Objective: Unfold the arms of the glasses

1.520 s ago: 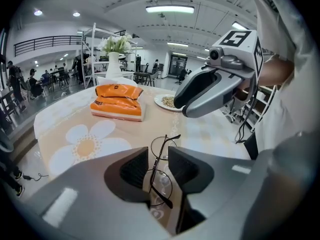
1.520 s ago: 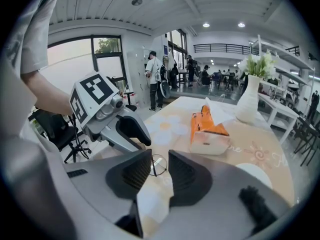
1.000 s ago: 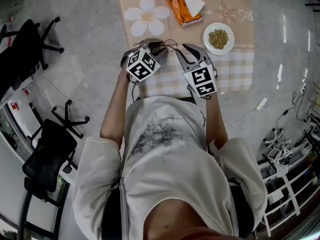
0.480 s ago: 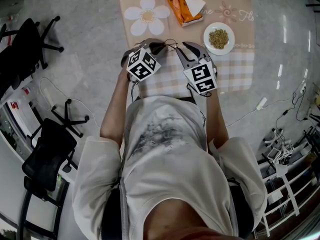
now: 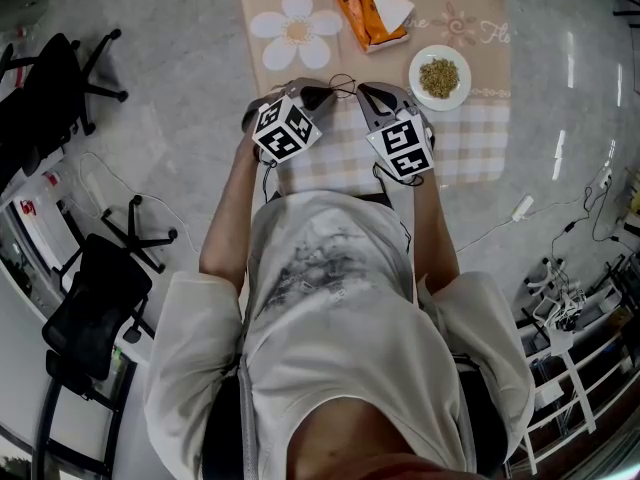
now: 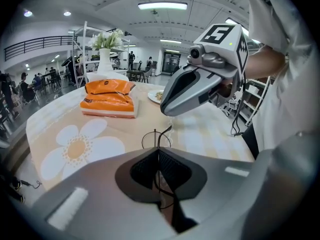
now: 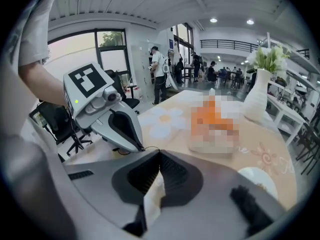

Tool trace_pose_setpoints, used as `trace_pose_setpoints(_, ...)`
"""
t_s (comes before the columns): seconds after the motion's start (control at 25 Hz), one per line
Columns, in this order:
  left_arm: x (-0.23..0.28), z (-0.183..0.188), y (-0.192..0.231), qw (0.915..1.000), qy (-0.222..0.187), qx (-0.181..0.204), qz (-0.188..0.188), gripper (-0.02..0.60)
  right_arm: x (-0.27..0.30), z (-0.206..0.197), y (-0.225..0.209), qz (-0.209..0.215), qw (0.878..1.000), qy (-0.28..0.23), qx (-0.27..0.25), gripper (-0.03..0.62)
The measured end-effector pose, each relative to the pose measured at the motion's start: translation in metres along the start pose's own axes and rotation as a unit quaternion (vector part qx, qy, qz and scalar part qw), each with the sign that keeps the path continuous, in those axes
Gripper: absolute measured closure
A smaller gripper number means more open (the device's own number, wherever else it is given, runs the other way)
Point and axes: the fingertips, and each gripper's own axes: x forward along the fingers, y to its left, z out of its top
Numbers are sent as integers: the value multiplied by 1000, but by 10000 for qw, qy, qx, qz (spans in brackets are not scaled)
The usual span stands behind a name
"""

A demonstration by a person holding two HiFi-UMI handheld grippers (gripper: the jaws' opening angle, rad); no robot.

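Observation:
Thin wire-framed glasses (image 5: 338, 86) lie on the checked part of the placemat (image 5: 470, 148), between my two grippers. My left gripper (image 5: 318, 94) holds them from the left, its jaws shut on the frame; in the left gripper view a lens ring and wire (image 6: 156, 132) stick out past the closed fingertips (image 6: 158, 150). The right gripper (image 5: 362, 90) is shut on the other end. In the right gripper view a thin wire (image 7: 150, 149) runs from the left gripper's tip (image 7: 141, 148) into my closed right jaws (image 7: 159, 153). The right gripper (image 6: 166, 113) hangs just beyond the lens.
An orange tissue pack (image 5: 372, 10) and a white plate of seeds (image 5: 439, 77) sit further back on the mat. A white vase with flowers (image 6: 105, 59) stands at the far end. Office chairs (image 5: 60, 78) stand on the floor to the left.
Both grippers' jaws have closed on the glasses. The right gripper has shifted slightly toward the glasses; the left one has stayed put.

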Motion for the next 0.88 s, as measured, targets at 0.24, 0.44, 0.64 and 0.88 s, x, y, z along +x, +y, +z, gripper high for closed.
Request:
trace_pose_setpoints(0.24,0,-1,-4,9999,-11,119,-124,572,11,-7,-3,138,9991,241,-325,577)
trace_pose_setpoints(0.44,0,-1,-6,9997,-8,158,-172,572,21,-7,-2,293,9974,345,-569,577)
trace_pose_setpoints(0.64,0,-1,-6,9997,-15,156,-188,572,29,-8,2,447,9938,517,-880,577)
trace_pose_setpoints(0.88,0,-2,-6,9997,-14,165,-179,572,34,-12,5,538,9906,647,-1080,576)
